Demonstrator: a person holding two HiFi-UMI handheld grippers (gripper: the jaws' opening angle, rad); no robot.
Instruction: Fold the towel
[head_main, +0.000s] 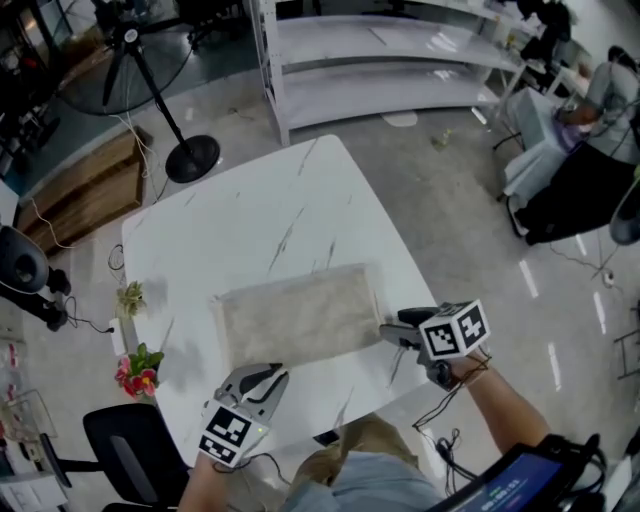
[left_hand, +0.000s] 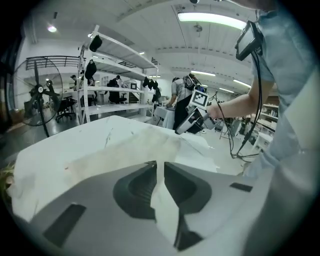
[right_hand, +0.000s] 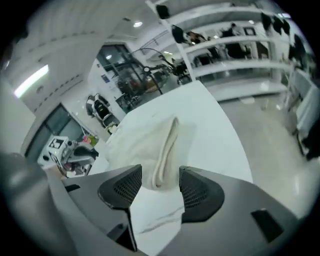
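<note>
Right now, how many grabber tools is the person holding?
2. The left gripper is at the towel's near edge, toward its left corner. The right gripper is at the towel's right end, fingers apart. None seem hidden.

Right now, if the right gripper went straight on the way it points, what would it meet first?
The towel: its folded end lies ahead of the right gripper, in line with its open jaws, on the white table; the gap is hard to judge.
</note>
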